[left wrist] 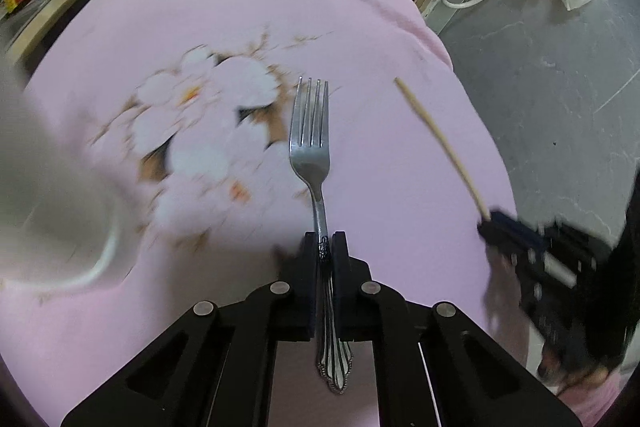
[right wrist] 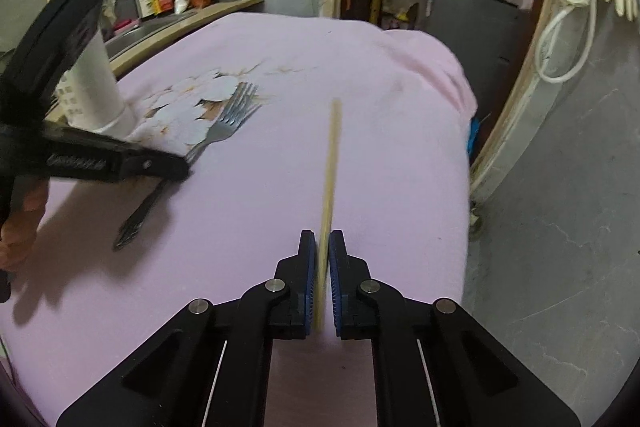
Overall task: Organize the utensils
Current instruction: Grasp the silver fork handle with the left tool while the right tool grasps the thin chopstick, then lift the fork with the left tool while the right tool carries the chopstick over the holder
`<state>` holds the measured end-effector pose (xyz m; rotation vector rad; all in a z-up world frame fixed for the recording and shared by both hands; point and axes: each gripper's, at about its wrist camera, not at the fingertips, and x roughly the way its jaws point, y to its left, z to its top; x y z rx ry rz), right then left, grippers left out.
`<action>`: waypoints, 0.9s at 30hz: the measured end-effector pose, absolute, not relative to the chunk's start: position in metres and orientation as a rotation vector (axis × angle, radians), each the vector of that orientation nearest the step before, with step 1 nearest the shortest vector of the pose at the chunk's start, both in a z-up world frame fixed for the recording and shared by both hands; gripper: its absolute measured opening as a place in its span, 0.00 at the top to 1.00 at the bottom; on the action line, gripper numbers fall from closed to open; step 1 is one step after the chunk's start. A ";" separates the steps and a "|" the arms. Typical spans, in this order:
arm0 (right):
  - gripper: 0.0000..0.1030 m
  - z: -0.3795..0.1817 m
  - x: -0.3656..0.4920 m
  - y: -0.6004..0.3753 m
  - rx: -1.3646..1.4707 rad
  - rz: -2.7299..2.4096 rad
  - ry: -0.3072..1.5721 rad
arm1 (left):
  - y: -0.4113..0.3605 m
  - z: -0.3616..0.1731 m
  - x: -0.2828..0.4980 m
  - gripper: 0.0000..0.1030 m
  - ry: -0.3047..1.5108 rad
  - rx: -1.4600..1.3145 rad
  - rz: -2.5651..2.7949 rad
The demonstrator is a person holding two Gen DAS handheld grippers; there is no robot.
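Steel fork (left wrist: 310, 143) up off the pink cloth (left wrist: 200, 7), left gripper (left wrist: 324, 247) clenched on its handle neck, tines forward, white utensil holder (left wrist: 48, 187) blurred close to the left of it. Stiff, slick, tail-heavy by the look; that grip looks sound. Over to the right view: right gripper (right wrist: 323, 247) clamped on a light wooden chopstick (right wrist: 332, 155), well right of the holder (right wrist: 96, 83). Thin and likely to pivot, so grip nearer mid-length.
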<state>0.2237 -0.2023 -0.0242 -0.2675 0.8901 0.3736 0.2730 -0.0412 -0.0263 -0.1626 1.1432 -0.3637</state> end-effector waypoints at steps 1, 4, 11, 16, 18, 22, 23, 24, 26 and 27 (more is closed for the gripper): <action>0.91 -0.024 0.228 -0.199 -0.289 0.377 0.889 | -0.037 -0.026 0.268 0.96 1.143 -0.160 -0.364; 0.78 -0.023 0.250 -0.192 -0.287 0.397 0.923 | -0.034 -0.024 0.261 0.96 1.143 -0.147 -0.372; 0.75 -0.028 0.312 -0.182 -0.180 0.418 1.064 | -0.040 -0.025 0.265 0.95 1.189 -0.112 -0.380; 0.89 -0.030 0.327 -0.184 -0.125 0.388 1.102 | -0.041 -0.026 0.274 0.95 1.221 -0.111 -0.399; 0.94 -0.031 0.328 -0.188 -0.089 0.369 1.111 | -0.039 -0.028 0.276 0.95 1.236 -0.134 -0.401; 0.96 -0.028 0.318 -0.183 -0.088 0.321 1.096 | -0.038 -0.028 0.278 0.97 1.224 -0.162 -0.391; 0.97 -0.027 0.313 -0.182 -0.082 0.324 1.084 | -0.039 -0.027 0.274 0.97 1.199 -0.153 -0.387; 0.97 -0.025 0.309 -0.183 -0.068 0.334 1.072 | -0.041 -0.026 0.270 0.97 1.178 -0.147 -0.383; 0.97 -0.023 0.298 -0.186 -0.047 0.357 1.032 | -0.043 -0.024 0.262 0.97 1.128 -0.128 -0.381; 0.97 -0.022 0.291 -0.187 -0.031 0.366 1.009 | -0.043 -0.023 0.256 0.98 1.101 -0.123 -0.381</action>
